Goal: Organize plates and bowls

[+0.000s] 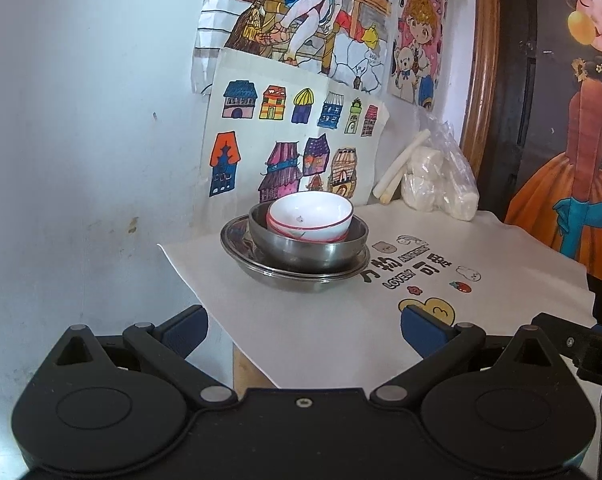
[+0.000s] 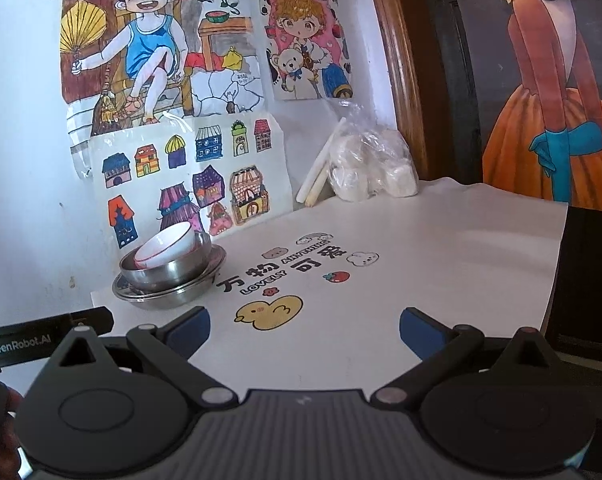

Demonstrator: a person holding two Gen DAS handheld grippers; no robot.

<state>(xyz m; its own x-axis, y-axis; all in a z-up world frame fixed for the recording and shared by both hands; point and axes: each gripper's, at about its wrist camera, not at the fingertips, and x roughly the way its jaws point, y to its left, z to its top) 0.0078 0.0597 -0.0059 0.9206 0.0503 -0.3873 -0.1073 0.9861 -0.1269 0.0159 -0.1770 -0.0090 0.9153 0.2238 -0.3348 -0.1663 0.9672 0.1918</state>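
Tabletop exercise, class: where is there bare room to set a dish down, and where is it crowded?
Free: the white cloth right of the printed lettering, and the near strip by the duck print. Crowded: the left corner with the stacked bowls, and the back with the plastic bag.

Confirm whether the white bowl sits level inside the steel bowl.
No: the white bowl leans tilted against the steel bowl's rim.

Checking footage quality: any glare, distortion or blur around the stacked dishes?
Left wrist view: steel bowl shows soft reflections, no harsh glare, and the white bowl is sharp. Right wrist view: fisheye bends the door frame; the dishes look smaller but clear.
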